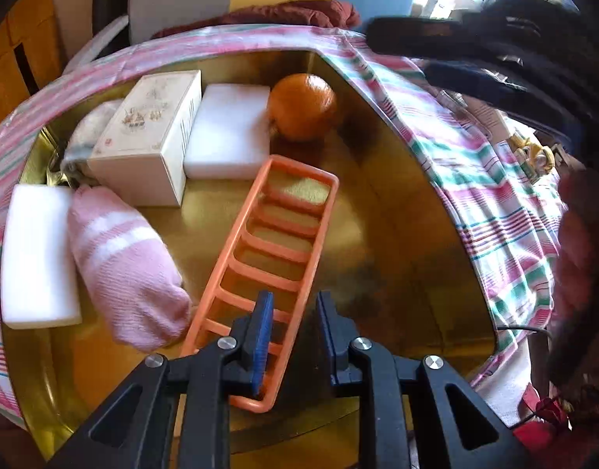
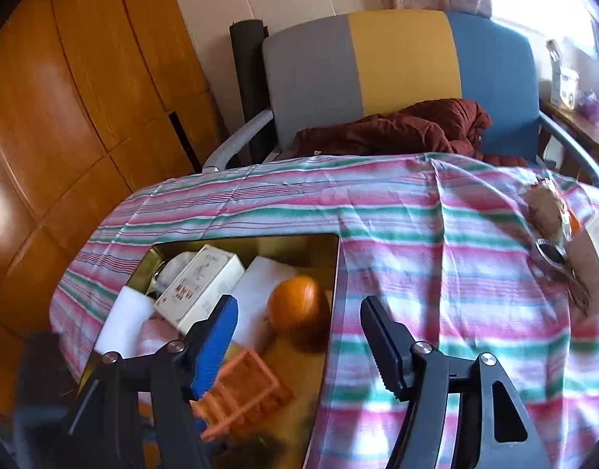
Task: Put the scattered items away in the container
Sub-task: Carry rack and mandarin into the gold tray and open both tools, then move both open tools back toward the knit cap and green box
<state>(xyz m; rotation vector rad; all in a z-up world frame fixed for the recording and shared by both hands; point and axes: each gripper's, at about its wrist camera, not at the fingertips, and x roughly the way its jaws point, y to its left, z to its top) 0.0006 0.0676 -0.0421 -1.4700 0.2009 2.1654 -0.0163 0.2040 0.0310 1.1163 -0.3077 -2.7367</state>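
A striped cloth is covering the table and spreading out ahead of and to the right of the right gripper, whose jaws are standing wide apart with nothing between them. On the cloth a gold tray is sitting, lying directly under and ahead of the left gripper and off to the left of the right one. Inside the tray, an orange rack is stretching forward from the left gripper; its near end is lying between the parted jaws, with the left pad over a side rail and the right pad standing clear of it, so the rack is not pinched. Left of the left gripper a pink sock is resting beside a white sponge. Further ahead to the left a cream box is standing, with a second white sponge just beside it, and an orange is sitting ahead, touching that sponge's far corner.
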